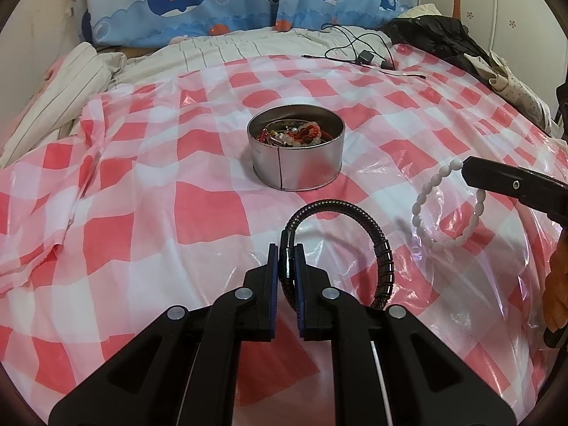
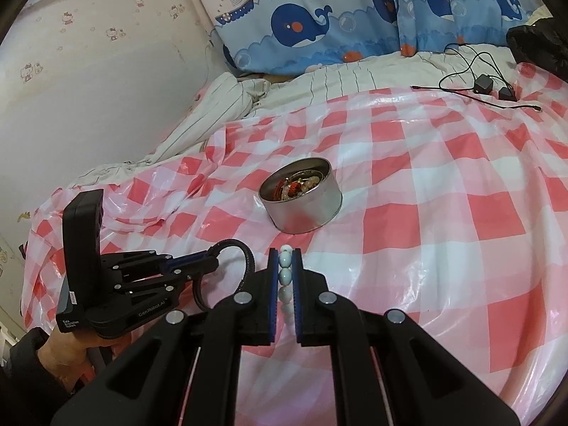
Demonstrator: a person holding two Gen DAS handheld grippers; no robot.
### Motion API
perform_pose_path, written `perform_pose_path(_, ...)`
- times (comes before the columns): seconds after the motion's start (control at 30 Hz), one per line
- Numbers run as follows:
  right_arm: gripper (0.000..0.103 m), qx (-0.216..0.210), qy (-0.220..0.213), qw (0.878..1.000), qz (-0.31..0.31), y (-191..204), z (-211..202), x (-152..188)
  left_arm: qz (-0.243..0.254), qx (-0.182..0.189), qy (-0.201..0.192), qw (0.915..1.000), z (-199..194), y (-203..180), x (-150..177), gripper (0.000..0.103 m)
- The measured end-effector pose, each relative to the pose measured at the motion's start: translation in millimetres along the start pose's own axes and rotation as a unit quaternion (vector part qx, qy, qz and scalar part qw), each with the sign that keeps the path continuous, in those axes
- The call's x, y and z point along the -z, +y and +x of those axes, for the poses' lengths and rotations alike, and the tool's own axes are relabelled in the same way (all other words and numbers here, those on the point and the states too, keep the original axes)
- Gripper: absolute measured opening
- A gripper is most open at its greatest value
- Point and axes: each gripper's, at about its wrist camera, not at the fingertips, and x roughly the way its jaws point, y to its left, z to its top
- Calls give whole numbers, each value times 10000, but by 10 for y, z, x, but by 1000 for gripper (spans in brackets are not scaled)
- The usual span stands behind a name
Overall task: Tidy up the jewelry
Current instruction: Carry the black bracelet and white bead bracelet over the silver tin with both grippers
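Two bracelets up, both off the checkered cloth (image 1: 142, 213). L gripper (image 1: 285, 259) clamped on black coil bracelet (image 1: 385, 248); round tin (image 1: 296, 167) w/ jewelry sits ahead, center. R gripper (image 2: 285, 269) pinches white bead bracelet (image 1: 431, 209). Best bet: carry each over the tin rim, lower inside, then let go, one at a time.

My right tongs (image 2: 285, 266) clamped on a pale oval-bead bracelet (image 2: 285, 277), my left tongs (image 2: 213, 261) gripping a black coiled bangle (image 2: 248, 259), round silver tin (image 2: 301, 209) of jewelry on red-checked plastic sheet (image 2: 443, 213)
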Motion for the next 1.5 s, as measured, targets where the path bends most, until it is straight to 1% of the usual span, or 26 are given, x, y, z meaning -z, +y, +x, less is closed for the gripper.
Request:
perform_pose_path(0.17, 8, -15, -12, 10000, -6, 12, -2, -5, -1, 7, -12, 10000, -7, 11, 1, 8)
perform_pose_path(0.37, 8, -47, -57, 9999, -77, 71, 27, -51, -126, 49, -95, 9999, -68, 91, -62, 8)
perform_pose_path(0.53, 8, -108, -130, 9998, -109, 90, 31, -156, -238, 86, -161, 9996, -124, 150, -141, 8)
perform_pose_path(0.73, 8, -138, -255, 9996, -62, 31, 18, -348, -285, 56, -310, 9991, -160, 191, -316, 8)
perform_pose_path(0.9, 8, -193, -288, 9994, 13, -24, 51, -449, -326, 45, -346, 9989, -109, 241, -411, 8)
perform_pose_path(1.0, 8, -224, -308, 9993, -51, -3, 88, -521, -360, 42, -356, 9987, -81, 259, -450, 8)
perform_pose_path(1.27, 8, -355, -498, 9978, -262, 63, 172, -852, -353, 36, -495, 9981, 11, 295, -722, 8)
perform_pose_path(1.5, 8, -461, -464, 9975, -279, 40, 333, -1038, -351, 99, -515, 9980, 214, 258, -927, 8)
